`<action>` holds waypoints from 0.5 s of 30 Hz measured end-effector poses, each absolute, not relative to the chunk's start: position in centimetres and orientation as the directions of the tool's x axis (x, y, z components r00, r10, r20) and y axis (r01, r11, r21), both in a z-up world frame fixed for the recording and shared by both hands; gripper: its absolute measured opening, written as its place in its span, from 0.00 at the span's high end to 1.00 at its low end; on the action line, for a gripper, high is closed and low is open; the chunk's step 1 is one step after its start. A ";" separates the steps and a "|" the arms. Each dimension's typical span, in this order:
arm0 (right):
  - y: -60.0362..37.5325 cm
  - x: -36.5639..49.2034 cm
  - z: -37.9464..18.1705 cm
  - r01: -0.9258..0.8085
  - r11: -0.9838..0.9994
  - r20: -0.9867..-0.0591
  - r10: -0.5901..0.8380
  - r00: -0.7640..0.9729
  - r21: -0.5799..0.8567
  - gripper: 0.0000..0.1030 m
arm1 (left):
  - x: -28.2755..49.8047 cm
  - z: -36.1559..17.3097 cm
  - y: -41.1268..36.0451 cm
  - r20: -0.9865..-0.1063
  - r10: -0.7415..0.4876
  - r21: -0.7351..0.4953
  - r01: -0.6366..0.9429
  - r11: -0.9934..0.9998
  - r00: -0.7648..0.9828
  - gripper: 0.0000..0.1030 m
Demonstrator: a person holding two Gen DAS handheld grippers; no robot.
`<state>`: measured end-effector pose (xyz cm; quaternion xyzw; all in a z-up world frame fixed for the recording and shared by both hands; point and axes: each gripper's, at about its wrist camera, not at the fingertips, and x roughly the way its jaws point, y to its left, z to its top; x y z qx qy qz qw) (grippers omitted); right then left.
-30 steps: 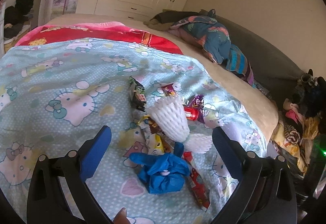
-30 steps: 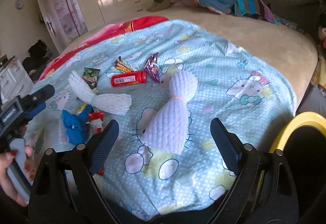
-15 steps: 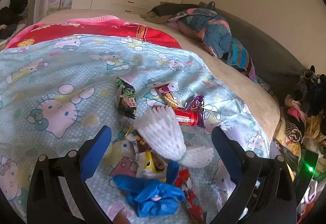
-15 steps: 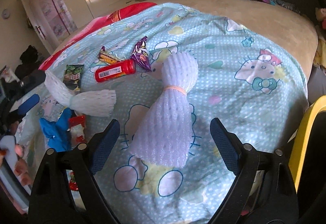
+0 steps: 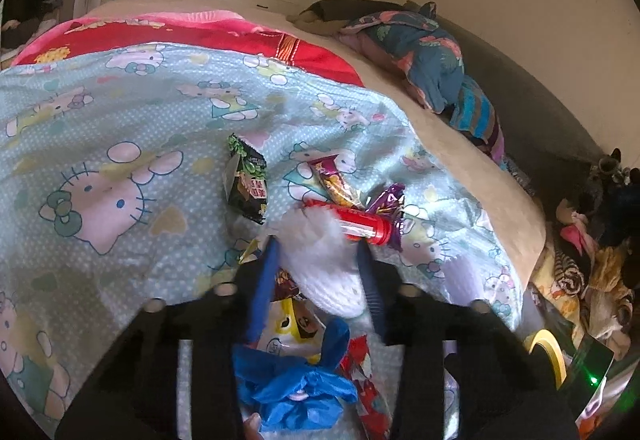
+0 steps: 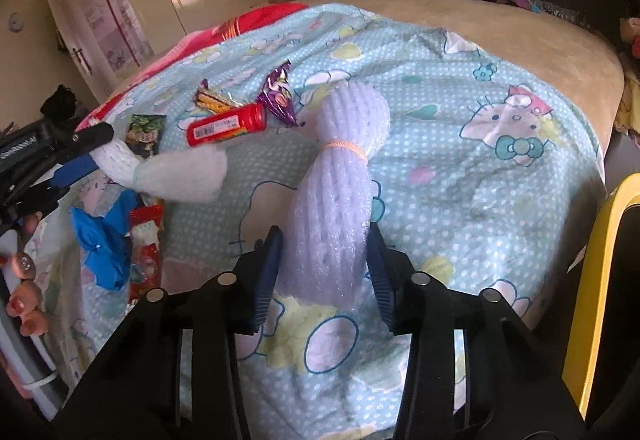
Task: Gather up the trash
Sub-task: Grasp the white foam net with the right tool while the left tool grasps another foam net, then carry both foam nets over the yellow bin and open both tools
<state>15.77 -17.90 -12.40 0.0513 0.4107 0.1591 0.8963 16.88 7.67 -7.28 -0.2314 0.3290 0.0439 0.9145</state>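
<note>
Trash lot on the cartoon-cat bedsheet, catalogued near to far.

1. Lavender foam fruit net, tied at the waist with an orange rubber band. It is lying at the near middle of the bed in the right wrist view. The right gripper is closing on its near, wider end, with the foam between the blue pads. Judged very light, soft and springy; it should be crushing rather than slipping. The bunched end now taken looks a fair hold; the banded waist would be firmer.

2. White foam fruit net, left of item 1. The left gripper is closing around one flared half, the net sitting between the pads. Same handling: weightless, compressible, not fragile.

3. Blue disposable glove, crumpled, nearest the left gripper; limp, best pinched at a fold.

4. Red tube, farther back; rigid, smooth, likely to be rolling if nudged.

5. Snack wrappers: purple, green, striped. Thin, crinkly, slippery; edges offer the hold.

6. Yellow bin rim, far right.
</note>
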 end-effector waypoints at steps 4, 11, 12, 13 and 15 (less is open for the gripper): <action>-18.5 15.0 -11.4 -0.251 0.941 -0.685 0.337 0.646 0.227 0.68 | 16.0 -6.6 7.8 -0.596 -0.094 -0.414 -0.205 0.887 0.798 0.86; -19.2 14.0 -10.6 -0.258 0.936 -0.660 0.351 0.664 0.238 0.68 | 14.7 -5.3 7.6 -0.554 -0.120 -0.435 -0.164 0.885 0.824 0.89; -19.2 13.8 -10.5 -0.262 0.935 -0.657 0.354 0.666 0.239 0.68 | 14.4 -5.0 7.5 -0.548 -0.119 -0.431 -0.157 0.888 0.828 0.89; -19.3 13.7 -10.4 -0.266 0.934 -0.652 0.358 0.668 0.240 0.68 | 14.2 -4.8 7.5 -0.543 -0.120 -0.430 -0.153 0.890 0.831 0.89; -19.4 13.5 -10.1 -0.273 0.932 -0.646 0.363 0.671 0.239 0.68 | 13.8 -4.4 7.4 -0.533 -0.119 -0.425 -0.143 0.894 0.838 0.89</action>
